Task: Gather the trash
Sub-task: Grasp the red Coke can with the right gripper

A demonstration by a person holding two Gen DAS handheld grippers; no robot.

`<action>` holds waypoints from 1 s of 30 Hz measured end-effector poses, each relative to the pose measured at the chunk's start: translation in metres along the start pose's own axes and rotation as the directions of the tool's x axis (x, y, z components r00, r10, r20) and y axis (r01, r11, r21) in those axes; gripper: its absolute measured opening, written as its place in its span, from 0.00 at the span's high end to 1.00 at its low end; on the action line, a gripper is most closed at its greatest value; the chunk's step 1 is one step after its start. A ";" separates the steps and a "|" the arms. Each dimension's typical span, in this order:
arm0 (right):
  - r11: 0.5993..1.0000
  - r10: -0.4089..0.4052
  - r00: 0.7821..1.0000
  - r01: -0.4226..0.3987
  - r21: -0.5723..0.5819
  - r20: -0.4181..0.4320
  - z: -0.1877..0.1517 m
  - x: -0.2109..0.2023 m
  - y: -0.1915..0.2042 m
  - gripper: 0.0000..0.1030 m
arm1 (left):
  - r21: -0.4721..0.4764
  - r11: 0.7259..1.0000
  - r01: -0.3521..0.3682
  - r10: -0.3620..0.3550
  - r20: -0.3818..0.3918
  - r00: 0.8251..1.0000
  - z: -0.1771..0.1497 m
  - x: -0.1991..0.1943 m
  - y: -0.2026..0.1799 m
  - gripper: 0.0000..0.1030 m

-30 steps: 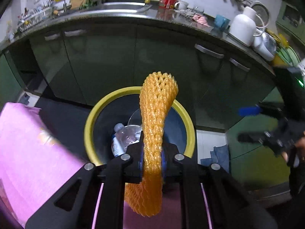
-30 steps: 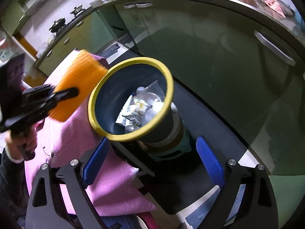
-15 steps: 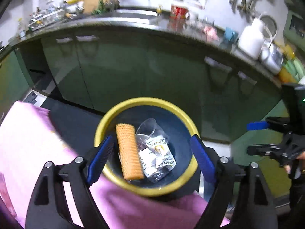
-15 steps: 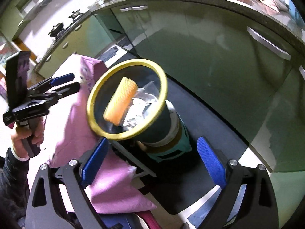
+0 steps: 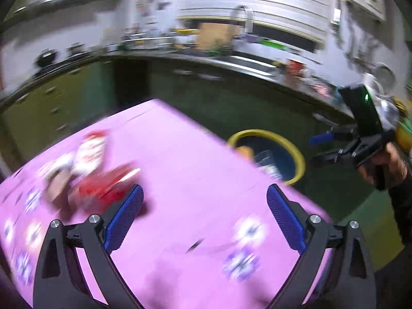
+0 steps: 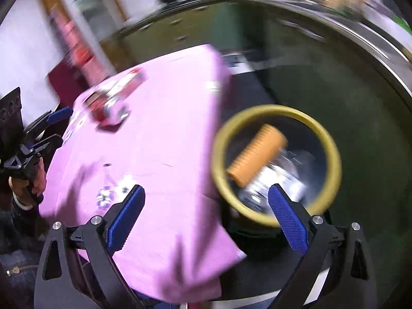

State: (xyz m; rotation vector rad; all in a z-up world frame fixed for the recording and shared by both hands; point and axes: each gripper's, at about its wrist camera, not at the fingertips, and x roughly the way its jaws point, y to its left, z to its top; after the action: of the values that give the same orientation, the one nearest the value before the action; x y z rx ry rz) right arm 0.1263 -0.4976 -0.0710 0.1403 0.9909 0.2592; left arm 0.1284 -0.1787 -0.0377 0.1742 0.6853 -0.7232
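Orange foam net [image 6: 257, 154] inside yellow-rimmed bin [image 6: 332, 154]

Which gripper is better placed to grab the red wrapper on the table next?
Left. The left gripper is empty, jaws opening, beside the red wrapper; the right gripper sits near the bin.

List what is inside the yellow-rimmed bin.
In the bin an orange foam net lies on top of clear plastic wrappers. Anything beneath them is covered, and blur hides finer detail.

Both wrist views look down, sharing pink table [image 5: 195, 154] and bin [image 6: 332, 149].
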 end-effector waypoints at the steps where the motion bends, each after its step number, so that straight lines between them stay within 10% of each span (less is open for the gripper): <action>1: 0.998 0.026 1.000 -0.026 -0.049 -0.014 0.010 0.009 0.015 0.08 | -0.025 0.999 -0.042 0.042 -0.002 0.999 -0.012 -0.011 0.012 0.11; 7: 0.918 0.143 0.985 -0.168 -0.360 -0.095 0.076 0.058 0.115 0.08 | -0.235 0.960 -0.152 0.151 -0.022 0.988 -0.065 -0.062 0.072 0.11; 15: 0.706 0.142 0.932 -0.332 -0.625 -0.334 0.157 0.142 0.205 0.06 | -0.358 0.918 -0.172 0.185 0.002 0.983 -0.095 -0.091 0.109 0.11; 30: 0.630 0.027 0.833 -0.444 -0.638 -0.553 0.171 0.252 0.229 0.06 | -0.384 0.910 -0.156 0.175 0.016 0.984 -0.099 -0.092 0.127 0.11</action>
State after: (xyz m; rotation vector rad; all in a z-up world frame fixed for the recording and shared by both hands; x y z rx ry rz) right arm 0.3662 -0.2075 -0.1284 -0.6019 1.3042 0.9933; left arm 0.1107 0.0036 -0.0665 -0.1430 0.7407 -0.4179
